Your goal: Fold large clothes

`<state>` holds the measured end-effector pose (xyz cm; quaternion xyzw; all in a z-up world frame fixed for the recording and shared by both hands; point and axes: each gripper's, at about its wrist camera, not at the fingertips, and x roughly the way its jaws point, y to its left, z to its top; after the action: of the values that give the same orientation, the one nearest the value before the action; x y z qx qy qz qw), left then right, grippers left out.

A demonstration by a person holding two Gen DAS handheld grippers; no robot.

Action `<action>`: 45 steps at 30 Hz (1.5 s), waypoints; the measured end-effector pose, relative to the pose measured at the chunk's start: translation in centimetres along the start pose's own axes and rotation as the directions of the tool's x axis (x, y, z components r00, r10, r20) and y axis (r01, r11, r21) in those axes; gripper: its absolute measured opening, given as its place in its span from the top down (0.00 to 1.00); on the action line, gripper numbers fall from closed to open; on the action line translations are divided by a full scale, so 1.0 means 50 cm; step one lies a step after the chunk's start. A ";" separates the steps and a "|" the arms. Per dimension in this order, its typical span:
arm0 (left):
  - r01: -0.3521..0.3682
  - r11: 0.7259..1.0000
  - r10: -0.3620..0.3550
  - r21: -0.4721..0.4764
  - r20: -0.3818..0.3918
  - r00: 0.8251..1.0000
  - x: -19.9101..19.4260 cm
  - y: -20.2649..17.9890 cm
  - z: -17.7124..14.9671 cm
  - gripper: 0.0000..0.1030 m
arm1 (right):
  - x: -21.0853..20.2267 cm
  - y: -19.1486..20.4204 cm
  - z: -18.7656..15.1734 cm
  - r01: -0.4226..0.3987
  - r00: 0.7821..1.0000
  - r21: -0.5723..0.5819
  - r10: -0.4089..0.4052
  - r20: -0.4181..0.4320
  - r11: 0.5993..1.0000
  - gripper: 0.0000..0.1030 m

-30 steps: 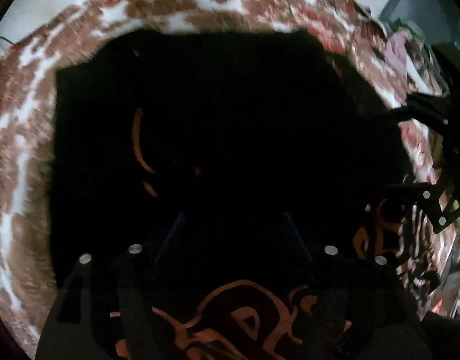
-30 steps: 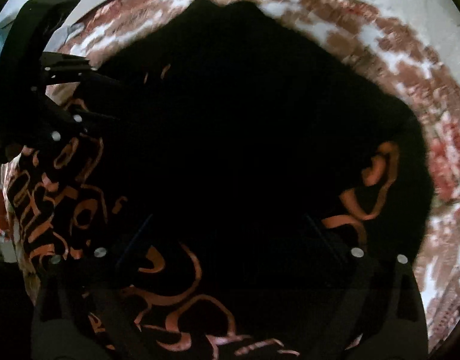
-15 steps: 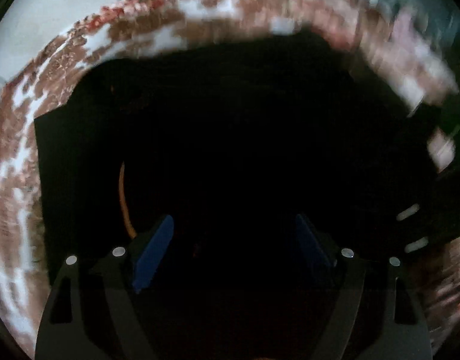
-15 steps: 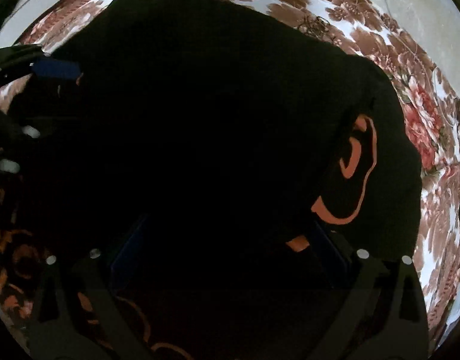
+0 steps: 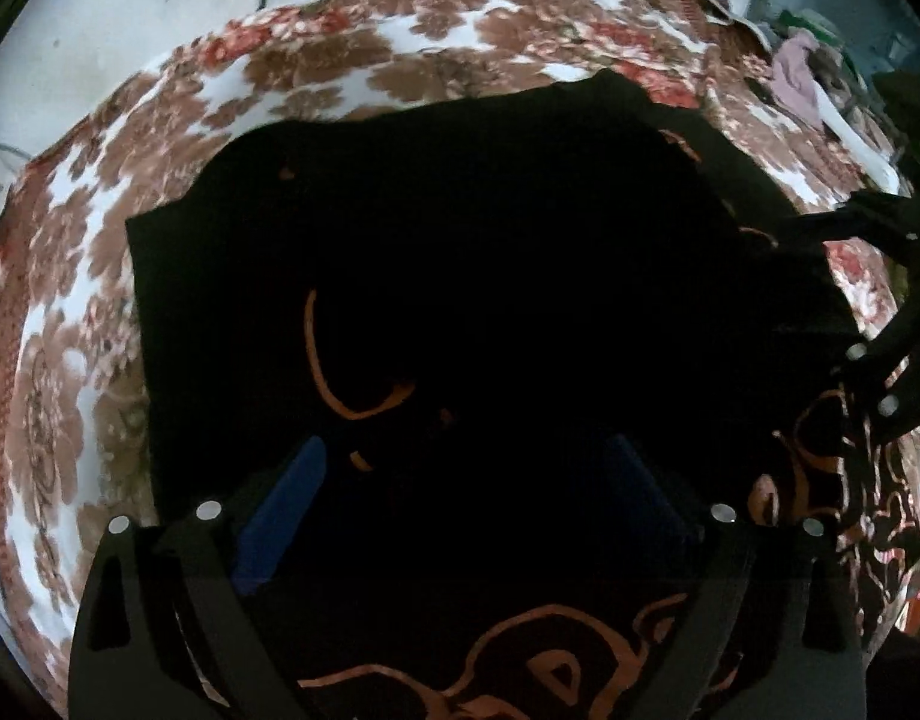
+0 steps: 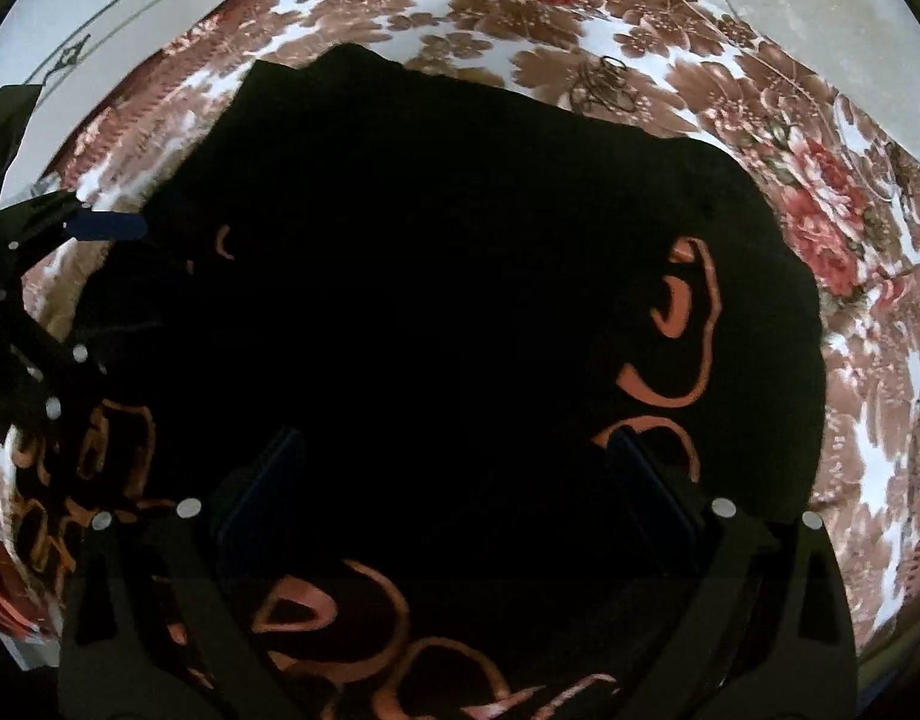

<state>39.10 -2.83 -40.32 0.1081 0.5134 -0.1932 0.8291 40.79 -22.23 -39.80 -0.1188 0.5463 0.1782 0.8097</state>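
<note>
the black garment (image 5: 490, 252) is so dark that its folds and layers barely read in either wrist view; only scattered orange curls of print and its outline against the flowered blanket (image 5: 87, 312) give it shape, and its near part runs out of both frames at the bottom. it lies on the blanket, folded over itself, with a straight left edge in the left wrist view and a rounded far edge. from the right wrist view the garment (image 6: 460, 276) seems to stretch mostly side to side across the blanket (image 6: 820, 192), though its full length cannot be made out. the left gripper (image 5: 466, 498) points steeply down over the cloth, and its jaws have just been opening; they now stand wide apart, the blue pads (image 5: 285, 504) clear on the left and dim on the right, with cloth beneath them but nothing pinched. the right gripper (image 6: 460, 498) also has its jaws spread wide over the garment, pads nearly lost in the dark, and no cloth appears clamped. each gripper shows at the edge of the other's view, the right one (image 5: 868, 324) at the garment's right side, the left one (image 6: 57, 276) at its left side.
</note>
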 end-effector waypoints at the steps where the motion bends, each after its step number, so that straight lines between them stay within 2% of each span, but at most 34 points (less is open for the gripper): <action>1: 0.012 1.000 -0.012 0.005 0.002 1.000 0.004 -0.007 0.003 0.08 | 0.013 0.005 0.002 0.006 1.000 0.001 -0.006 -0.014 1.000 0.05; 5: 0.037 0.999 -0.037 0.028 -0.021 0.999 0.063 -0.031 -0.001 0.08 | 0.062 0.017 -0.014 0.011 0.998 0.022 -0.009 -0.064 1.000 0.05; 9: -0.002 0.996 0.010 0.086 -0.096 0.995 0.133 -0.043 -0.025 0.08 | 0.088 0.019 -0.041 0.007 0.996 0.013 -0.006 -0.092 1.000 0.05; 15: 0.044 0.998 -0.039 0.037 -0.126 0.991 0.149 -0.022 -0.041 0.05 | 0.103 0.011 -0.070 0.002 0.995 0.058 0.004 -0.102 0.998 0.05; 17: 0.035 0.999 -0.030 0.038 -0.126 0.992 0.138 -0.026 -0.035 0.05 | 0.097 0.008 -0.078 0.003 0.995 0.099 0.008 -0.103 0.995 0.05; 21: 0.016 1.000 -0.017 -0.014 -0.062 0.998 0.069 -0.024 -0.038 0.05 | 0.040 0.001 -0.095 0.014 0.996 0.154 -0.001 -0.085 0.988 0.05; 25: -0.016 0.993 0.009 -0.119 -0.058 0.998 -0.022 -0.004 -0.111 0.05 | -0.010 0.001 -0.158 0.066 0.993 0.104 -0.055 -0.103 0.992 0.05; 28: -0.057 0.972 0.042 -0.228 -0.071 0.997 -0.086 0.019 -0.211 0.05 | -0.031 -0.006 -0.230 0.051 0.991 0.131 -0.034 -0.129 0.990 0.05; 32: -0.127 0.912 0.089 -0.390 -0.114 0.989 -0.158 0.049 -0.382 0.05 | -0.078 -0.020 -0.354 0.079 0.986 0.162 -0.053 -0.161 0.984 0.05; 35: -0.178 0.867 0.109 -0.466 -0.172 0.979 -0.199 0.061 -0.490 0.05 | -0.107 -0.033 -0.443 0.104 0.978 0.196 -0.064 -0.198 0.975 0.05; 37: -0.187 0.844 0.104 -0.503 -0.188 0.977 -0.223 0.068 -0.543 0.05 | -0.118 -0.043 -0.499 0.127 0.970 0.213 -0.076 -0.231 0.969 0.05; 40: -0.167 0.814 0.059 -0.556 -0.207 0.977 -0.237 0.083 -0.601 0.06 | -0.135 -0.065 -0.570 0.134 0.961 0.296 -0.052 -0.271 0.946 0.05; 43: -0.091 0.784 -0.026 -0.614 -0.179 0.984 -0.250 0.095 -0.644 0.06 | -0.151 -0.079 -0.621 0.108 0.963 0.411 0.007 -0.268 0.905 0.05; 45: -0.042 0.777 -0.066 -0.628 -0.147 0.987 -0.260 0.089 -0.664 0.06 | -0.153 -0.082 -0.657 0.107 0.960 0.459 0.028 -0.278 0.882 0.05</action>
<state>8.98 16.44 -43.70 -0.1630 0.6143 -0.0067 0.7721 12.22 -39.89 -45.01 0.0457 0.6780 0.0056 0.7336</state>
